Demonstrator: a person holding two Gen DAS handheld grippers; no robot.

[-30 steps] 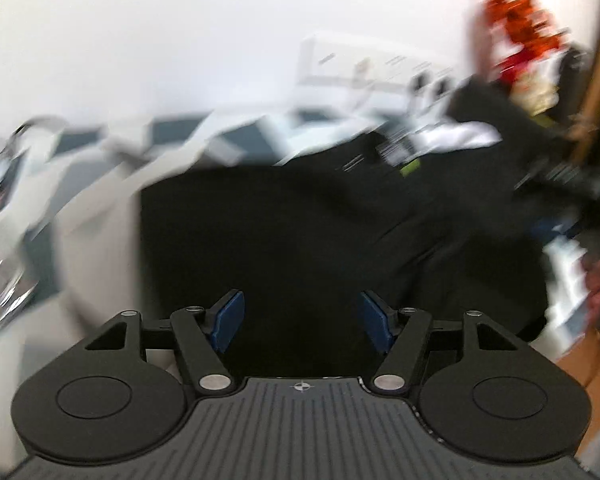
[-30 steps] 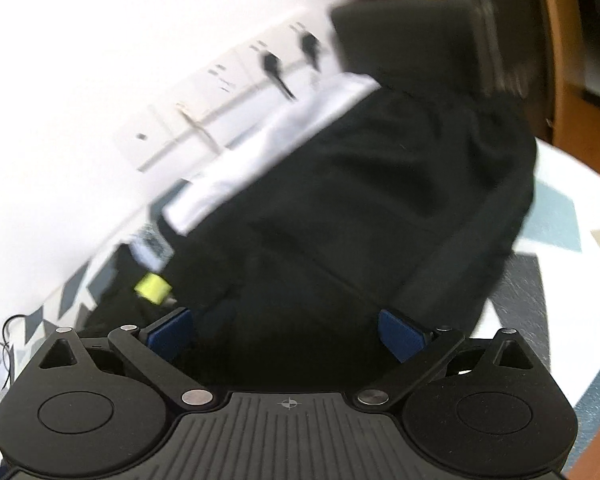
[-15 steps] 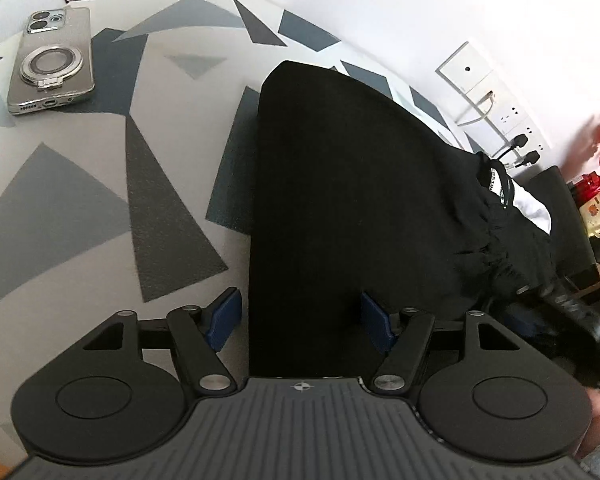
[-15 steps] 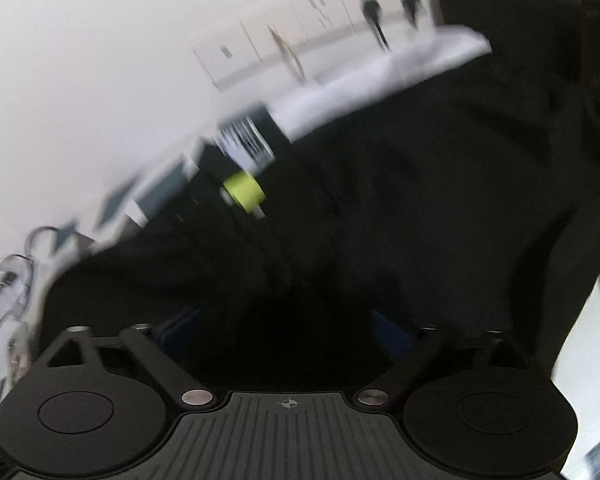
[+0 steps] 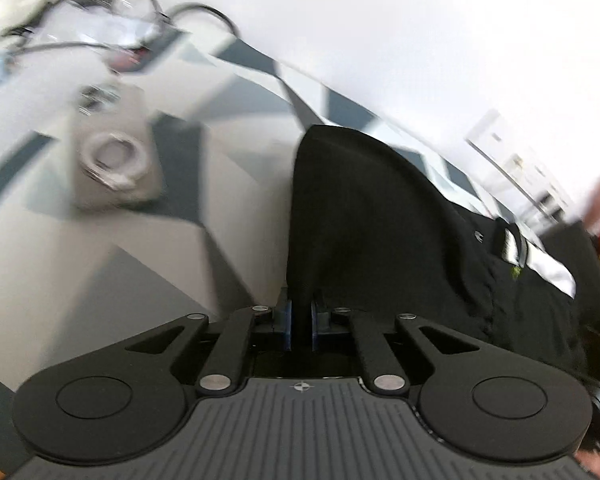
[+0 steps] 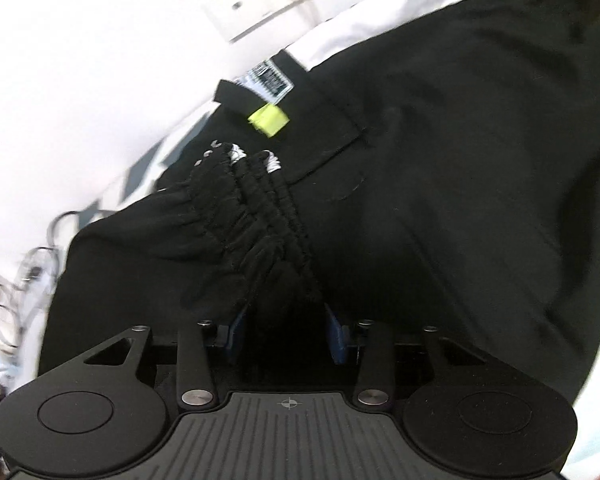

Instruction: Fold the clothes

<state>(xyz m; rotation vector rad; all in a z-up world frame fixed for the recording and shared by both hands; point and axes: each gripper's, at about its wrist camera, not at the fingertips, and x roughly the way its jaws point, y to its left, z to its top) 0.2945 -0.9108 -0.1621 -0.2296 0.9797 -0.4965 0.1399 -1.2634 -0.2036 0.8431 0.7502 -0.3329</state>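
The left gripper (image 5: 299, 322) has its blue pads (image 5: 286, 320) closing on a thin fold at the near edge of the black garment (image 5: 363, 216), cloth pinched between them. The right gripper (image 6: 287, 330) is closing too — its blue pads (image 6: 335, 338) hug the bunched elastic waistband (image 6: 260, 216), though some width remains between them. Outward, the garment lies spread over a grey-and-white patterned tabletop (image 5: 112, 248), a yellow-green tag (image 6: 268, 119) near its waist, a blurred phone (image 5: 114, 160) to its left — wall sockets (image 6: 268, 12) behind.
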